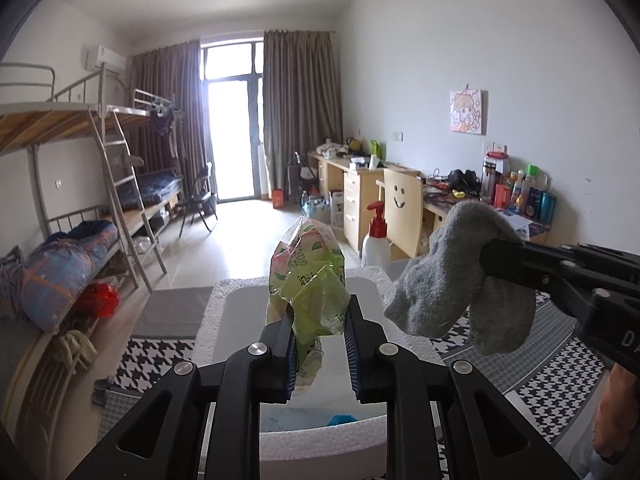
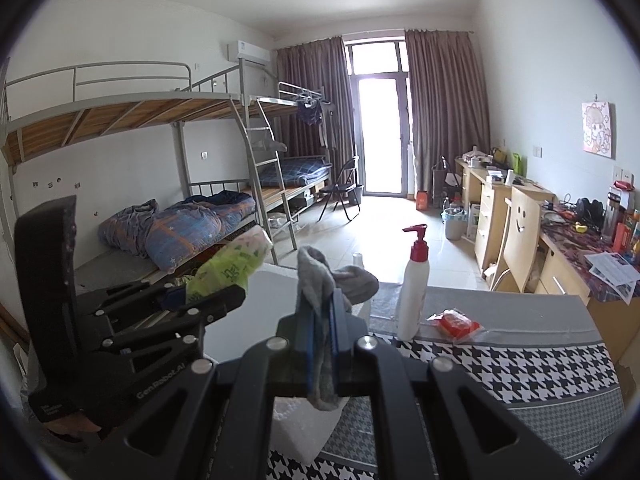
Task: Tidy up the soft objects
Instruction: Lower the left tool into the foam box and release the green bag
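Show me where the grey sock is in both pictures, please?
Left wrist view: the grey sock hangs at the right, pinched in the right gripper that reaches in from the right edge.
Right wrist view: the grey sock stands in the lower middle, clamped between that gripper's own fingers.
Shared landmark: the white pump bottle with the red top, just left of the sock in the first, right of it in the second.
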Available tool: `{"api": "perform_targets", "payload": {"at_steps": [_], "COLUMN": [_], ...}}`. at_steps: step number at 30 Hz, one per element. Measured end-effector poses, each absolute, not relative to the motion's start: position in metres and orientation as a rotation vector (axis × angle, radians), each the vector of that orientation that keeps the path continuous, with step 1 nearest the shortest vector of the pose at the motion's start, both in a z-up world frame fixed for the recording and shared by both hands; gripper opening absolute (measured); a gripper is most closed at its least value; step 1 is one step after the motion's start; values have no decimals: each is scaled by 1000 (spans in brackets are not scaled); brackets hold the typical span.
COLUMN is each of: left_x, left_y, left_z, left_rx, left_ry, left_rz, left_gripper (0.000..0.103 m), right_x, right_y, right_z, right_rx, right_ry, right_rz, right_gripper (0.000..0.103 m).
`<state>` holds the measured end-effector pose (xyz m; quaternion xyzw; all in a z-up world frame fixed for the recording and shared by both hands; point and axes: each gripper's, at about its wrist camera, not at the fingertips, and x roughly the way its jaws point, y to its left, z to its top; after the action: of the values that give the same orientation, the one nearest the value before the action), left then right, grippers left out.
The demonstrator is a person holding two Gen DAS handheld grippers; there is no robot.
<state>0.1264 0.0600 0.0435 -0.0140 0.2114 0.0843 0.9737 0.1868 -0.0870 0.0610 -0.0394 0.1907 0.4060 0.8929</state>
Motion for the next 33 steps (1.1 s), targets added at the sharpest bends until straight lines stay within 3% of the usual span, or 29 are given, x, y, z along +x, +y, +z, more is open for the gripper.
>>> {"api": "perform_targets", "payload": {"at_steps": [10, 11, 13, 14, 15, 27, 33], "left_x": [134, 135, 135, 133, 132, 114, 111], "left_y": [76, 77, 78, 78, 77, 87, 93], "left_z": [33, 34, 34, 34, 35, 41, 42], "left_rx": [-84, -86, -90, -91, -92, -99, -101], "left_ry": [472, 473, 471, 463, 452, 399, 389], "left_rz": [151, 150, 160, 172, 186, 243, 273], "left_gripper": [25, 33, 59, 80, 91, 102, 102], "right_x": [192, 192, 192, 193, 194, 193, 193], "right_y": [-82, -82, -81, -80, -80, -75, -68], "right_z": [57, 57, 56, 56, 56, 57, 60], "right_rx": [-86, -87, -94, -93, -93, -92, -91], "right_ry": [415, 417, 418, 419, 422, 420, 419], "right_rz": [827, 826, 823, 823, 823, 818, 840], "right_gripper": [9, 9, 9, 9, 9, 9, 9]}}
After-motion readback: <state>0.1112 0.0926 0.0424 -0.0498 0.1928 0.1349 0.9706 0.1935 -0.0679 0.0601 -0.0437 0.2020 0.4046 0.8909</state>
